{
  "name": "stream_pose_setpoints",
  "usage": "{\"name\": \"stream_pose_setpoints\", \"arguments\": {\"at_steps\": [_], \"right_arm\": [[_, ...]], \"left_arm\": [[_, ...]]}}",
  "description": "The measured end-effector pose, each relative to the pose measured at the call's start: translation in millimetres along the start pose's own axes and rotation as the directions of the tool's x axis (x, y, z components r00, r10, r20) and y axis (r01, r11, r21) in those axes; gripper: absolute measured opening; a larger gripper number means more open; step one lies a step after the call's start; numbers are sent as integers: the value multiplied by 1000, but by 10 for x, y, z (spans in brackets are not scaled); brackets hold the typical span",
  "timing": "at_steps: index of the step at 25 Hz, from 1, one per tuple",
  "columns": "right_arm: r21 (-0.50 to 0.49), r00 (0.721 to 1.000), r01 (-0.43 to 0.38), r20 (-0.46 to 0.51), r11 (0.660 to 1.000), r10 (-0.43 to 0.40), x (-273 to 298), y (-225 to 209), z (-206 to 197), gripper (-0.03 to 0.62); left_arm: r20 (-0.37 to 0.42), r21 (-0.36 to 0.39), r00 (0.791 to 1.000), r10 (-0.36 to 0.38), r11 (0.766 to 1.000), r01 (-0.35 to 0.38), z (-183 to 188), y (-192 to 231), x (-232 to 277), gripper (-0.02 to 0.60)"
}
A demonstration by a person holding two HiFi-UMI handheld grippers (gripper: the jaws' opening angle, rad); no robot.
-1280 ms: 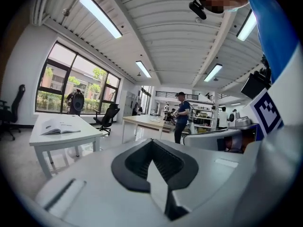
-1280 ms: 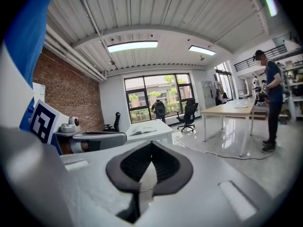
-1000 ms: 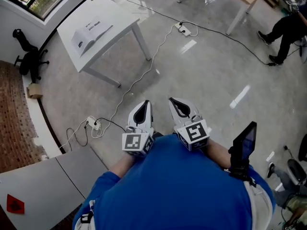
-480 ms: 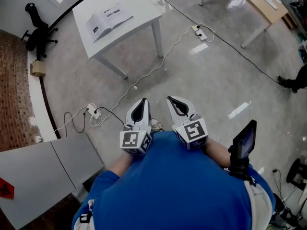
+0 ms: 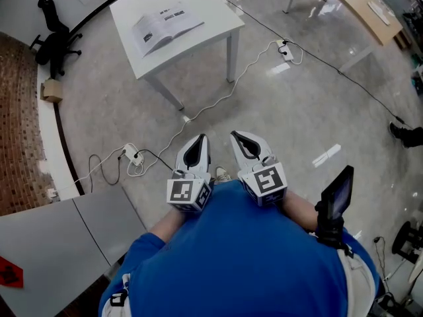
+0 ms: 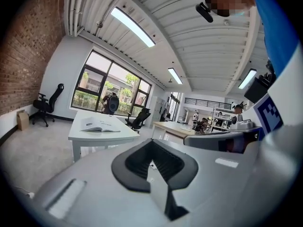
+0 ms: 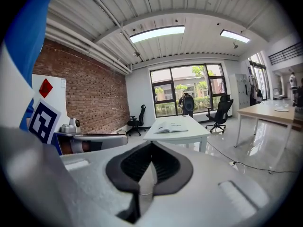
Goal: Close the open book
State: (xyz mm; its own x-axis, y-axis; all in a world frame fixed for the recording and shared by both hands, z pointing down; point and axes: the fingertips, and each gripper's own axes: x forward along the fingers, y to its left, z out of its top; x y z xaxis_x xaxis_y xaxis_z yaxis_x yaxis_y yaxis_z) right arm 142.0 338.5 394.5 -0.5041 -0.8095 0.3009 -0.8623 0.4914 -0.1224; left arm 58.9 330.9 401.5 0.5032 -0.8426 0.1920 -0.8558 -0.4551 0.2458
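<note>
The open book (image 5: pixel 166 26) at eleven o'clock should be approached squarely; the left gripper (image 5: pixel 199 142) and right gripper (image 5: pixel 239 140) are clenched, empty.

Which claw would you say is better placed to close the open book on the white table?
Left, probably: the open white book lies nearer the left claw; both are far off.

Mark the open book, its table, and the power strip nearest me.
Open white paper book (image 5: pixel 166 26), head view, middle of its pages.
White rectangular table (image 5: pixel 218 18), head view, bare top beside the book.
White floor power strip (image 5: pixel 135 156), head view, its body.
</note>
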Motion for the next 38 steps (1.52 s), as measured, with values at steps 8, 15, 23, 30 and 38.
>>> {"name": "stream_pose_setpoints", "arguments": {"at_steps": [8,15,23,30,38], "right_arm": [[-14,1000,6,-6,1000,-6,411,90,123,2],[-31,1000,-28,-4,999,28,867,-43,275,2],[-47,994,-112,-3,993,112,1571,-475,576,3],[-69,981,-192,-12,979,192,2152,-999,825,3],[-76,960,-276,-58,958,272,2702,-1211,939,2]], "left_arm": [[4,-21,1000,7,1000,-7,96,420,59,6],[10,-23,999,43,999,-42,237,763,391,6],[22,-13,993,115,993,-114,528,1148,1093,6],[28,-14,976,215,977,-215,747,1426,1769,6],[13,-23,955,296,955,-296,862,1735,2157,6]]}}
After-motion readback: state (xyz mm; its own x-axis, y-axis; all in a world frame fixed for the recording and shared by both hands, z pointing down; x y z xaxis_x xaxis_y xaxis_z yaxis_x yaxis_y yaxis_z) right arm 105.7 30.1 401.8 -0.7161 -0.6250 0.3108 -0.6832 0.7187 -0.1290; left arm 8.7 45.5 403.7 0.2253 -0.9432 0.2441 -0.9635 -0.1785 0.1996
